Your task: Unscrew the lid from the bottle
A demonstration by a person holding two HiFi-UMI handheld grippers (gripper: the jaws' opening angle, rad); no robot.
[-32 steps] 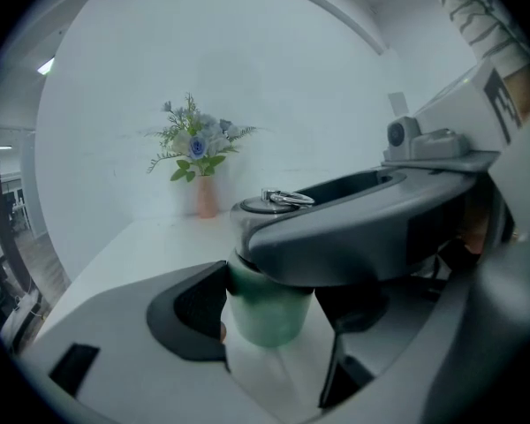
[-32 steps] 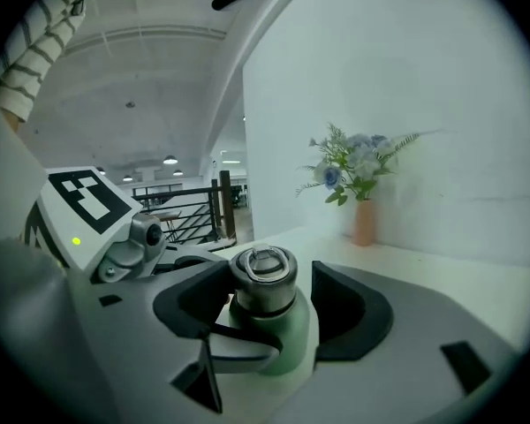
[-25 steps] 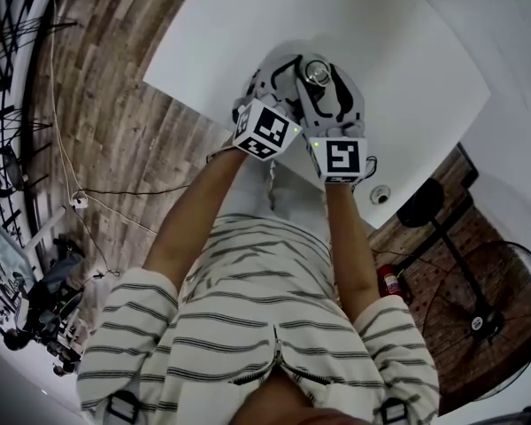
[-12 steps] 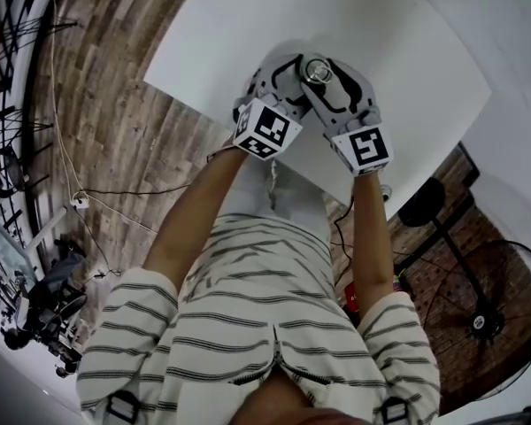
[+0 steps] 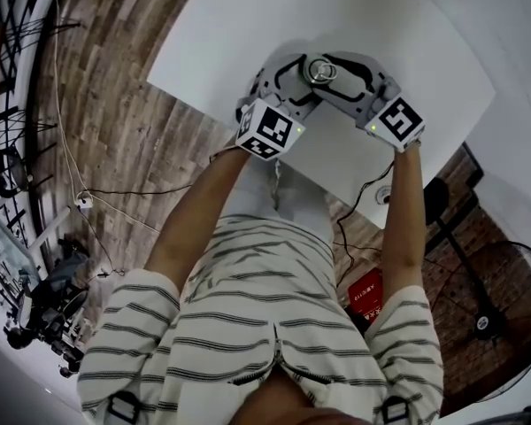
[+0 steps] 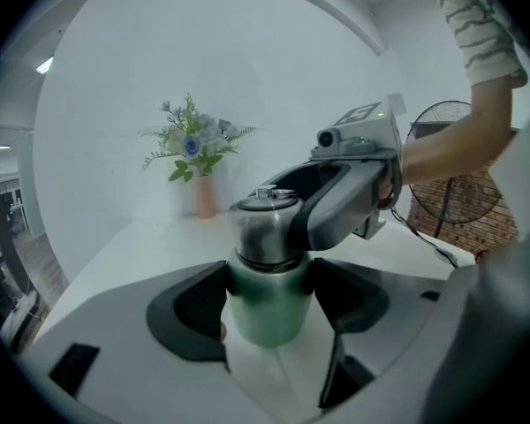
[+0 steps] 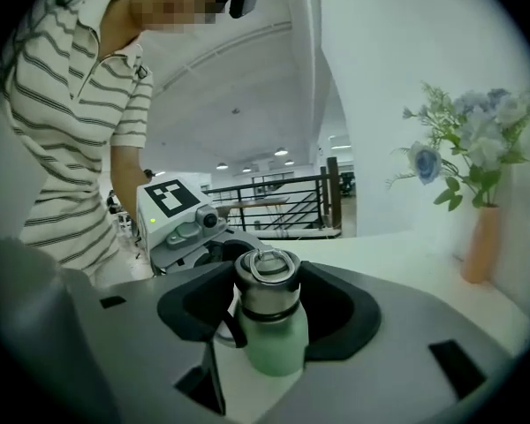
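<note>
Green bottle (image 6: 267, 312) stands upright on white table (image 5: 248, 25), near the table's front edge, right in front of the person. Steel lid (image 7: 267, 283) sits on top of the bottle, with a metal ring on its crown. Left gripper (image 6: 269, 300) is clamped on the green body: dark pads press it on both sides, below the lid's rim. Right gripper (image 7: 267, 307) comes in from the other side and higher up, jaws set fairly wide and closed round the lid; in the left gripper view one grey finger (image 6: 336, 210) wraps across the front of the steel lid, touching it. A dark strap loop hangs at the bottle's neck on the left in the right gripper view. In the head view both grippers meet over the bottle. The left marker cube (image 5: 267, 129) is close to the person's chest, the right marker cube (image 5: 399, 119) is swung out to the side, and the right forearm runs down along the table's edge. Pink vase (image 6: 205, 197) with blue and green flowers stands at the far side of the table, well apart from the bottle. Standing fan (image 5: 500, 312) is on the floor to the person's right. Person wears a striped shirt (image 5: 248, 326).
</note>
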